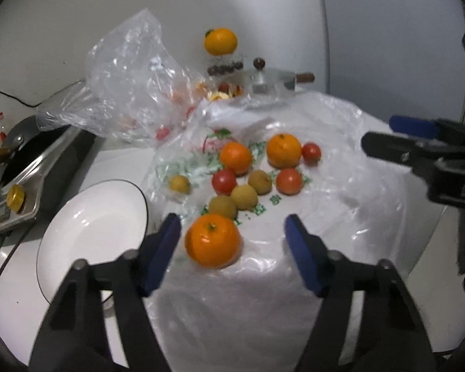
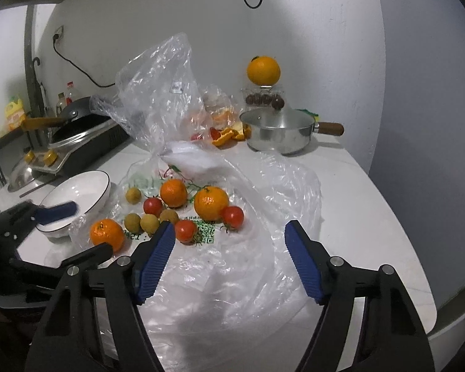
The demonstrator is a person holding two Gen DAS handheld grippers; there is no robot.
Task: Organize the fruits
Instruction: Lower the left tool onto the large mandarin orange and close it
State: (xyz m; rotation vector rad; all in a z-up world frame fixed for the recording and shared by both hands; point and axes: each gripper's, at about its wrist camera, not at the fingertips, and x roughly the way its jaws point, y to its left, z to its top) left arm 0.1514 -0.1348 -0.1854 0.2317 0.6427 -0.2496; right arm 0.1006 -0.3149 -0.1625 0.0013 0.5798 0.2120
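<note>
Left wrist: left gripper [image 1: 232,226] jaws apart, nothing clamped; nearest orange [image 1: 213,240] sits between the tips on the plastic bag [image 1: 341,192], no pad contact. White bowl [image 1: 77,235] just left.
Right wrist: right gripper [image 2: 229,234] jaws apart, empty, over bag; tomato [image 2: 186,231] beside left pad.

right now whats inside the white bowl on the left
The white bowl looks empty: only bare glossy interior shows. In the right wrist view the left gripper's finger covers part of it, so that patch stays unseen.
</note>
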